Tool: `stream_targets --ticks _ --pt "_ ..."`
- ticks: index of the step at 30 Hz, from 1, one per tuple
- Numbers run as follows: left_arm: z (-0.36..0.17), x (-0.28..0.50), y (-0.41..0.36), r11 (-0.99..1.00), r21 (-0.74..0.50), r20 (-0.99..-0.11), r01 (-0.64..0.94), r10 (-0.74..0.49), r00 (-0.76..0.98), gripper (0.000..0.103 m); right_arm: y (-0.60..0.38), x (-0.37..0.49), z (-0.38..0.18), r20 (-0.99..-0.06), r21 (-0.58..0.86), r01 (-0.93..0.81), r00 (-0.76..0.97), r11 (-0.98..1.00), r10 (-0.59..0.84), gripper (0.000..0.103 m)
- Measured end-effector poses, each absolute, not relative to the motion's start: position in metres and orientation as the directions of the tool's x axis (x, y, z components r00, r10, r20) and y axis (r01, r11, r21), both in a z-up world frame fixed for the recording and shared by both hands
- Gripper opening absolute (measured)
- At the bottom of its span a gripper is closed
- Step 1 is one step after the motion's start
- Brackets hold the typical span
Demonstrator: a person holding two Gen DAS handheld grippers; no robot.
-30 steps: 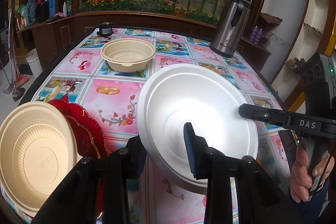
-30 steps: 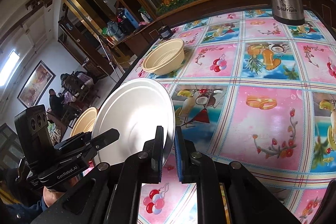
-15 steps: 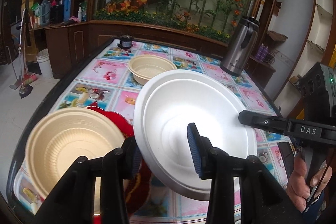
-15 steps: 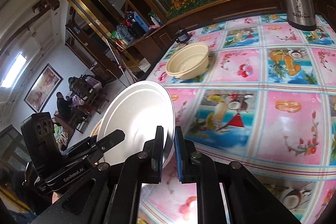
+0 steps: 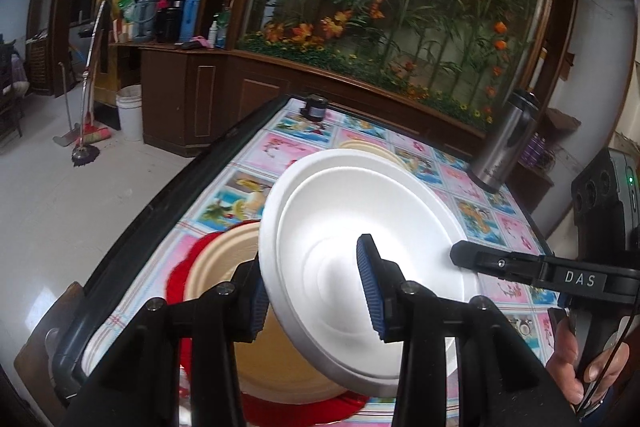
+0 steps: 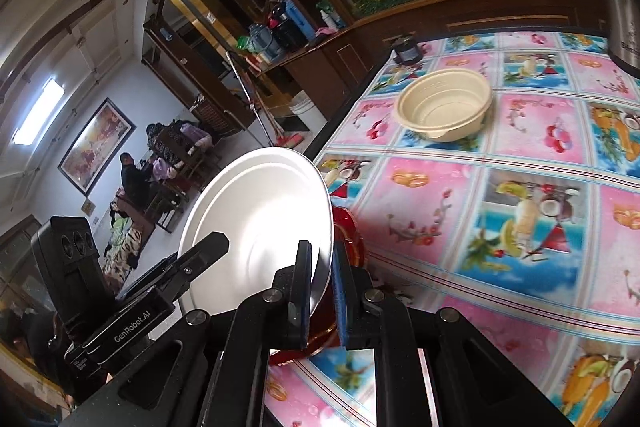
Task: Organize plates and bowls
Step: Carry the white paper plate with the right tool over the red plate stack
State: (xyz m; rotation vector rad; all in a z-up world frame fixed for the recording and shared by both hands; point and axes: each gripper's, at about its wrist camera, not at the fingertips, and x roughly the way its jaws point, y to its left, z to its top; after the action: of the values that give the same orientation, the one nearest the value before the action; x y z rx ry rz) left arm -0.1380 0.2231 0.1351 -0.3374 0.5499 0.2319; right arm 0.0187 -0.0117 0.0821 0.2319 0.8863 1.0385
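Observation:
A white foam plate [image 5: 340,247] is held tilted in the air between both grippers. My right gripper [image 6: 321,279] is shut on its right rim; the plate also shows in the right wrist view [image 6: 256,227]. My left gripper [image 5: 312,291] straddles the plate's near-left rim with its jaws wide apart, one pad [image 5: 370,283] in front of the plate face. Below the plate lie a beige plate [image 5: 224,267] on a red plate [image 5: 188,267] at the table's left edge. A beige bowl [image 6: 444,103] sits farther back on the table.
The table wears a pink and blue patterned cloth [image 6: 520,207]. A steel thermos [image 5: 504,147] stands at the back right and a small dark jar [image 6: 404,51] at the back left corner. The table's black edge [image 5: 160,203] drops to the floor on the left.
Both grippers and the white plate have moved left, over the beige and red plates. The left view has risen and swung left.

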Motion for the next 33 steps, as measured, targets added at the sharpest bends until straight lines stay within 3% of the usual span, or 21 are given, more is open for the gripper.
stream_targets --ticks 10,24,26,28,33 --pt "0.118 -0.151 0.255 0.891 -0.285 -0.567 -0.354 0.141 0.812 0.038 0.032 0.015 0.060 -0.592 0.543 -0.654 0.148 0.527 0.793 0.012" --pt "0.103 -0.151 0.263 0.874 -0.323 -0.594 -0.363 0.111 0.797 0.038 0.043 0.009 0.056 -0.615 0.529 -0.662 0.133 0.531 0.778 0.014" --pt "0.103 -0.151 0.263 0.872 -0.325 -0.595 -0.366 0.113 0.796 0.043 0.044 0.009 0.056 -0.618 0.528 -0.663 0.128 0.531 0.776 0.014" --pt "0.103 -0.153 0.265 0.867 -0.330 -0.593 -0.373 0.117 0.796 0.058 0.042 0.010 0.056 -0.617 0.534 -0.661 0.122 0.527 0.778 0.015" --pt "0.105 -0.157 0.268 0.862 -0.341 -0.582 -0.375 0.120 0.804 0.060 0.033 0.012 0.057 -0.599 0.552 -0.654 0.121 0.518 0.792 0.018"
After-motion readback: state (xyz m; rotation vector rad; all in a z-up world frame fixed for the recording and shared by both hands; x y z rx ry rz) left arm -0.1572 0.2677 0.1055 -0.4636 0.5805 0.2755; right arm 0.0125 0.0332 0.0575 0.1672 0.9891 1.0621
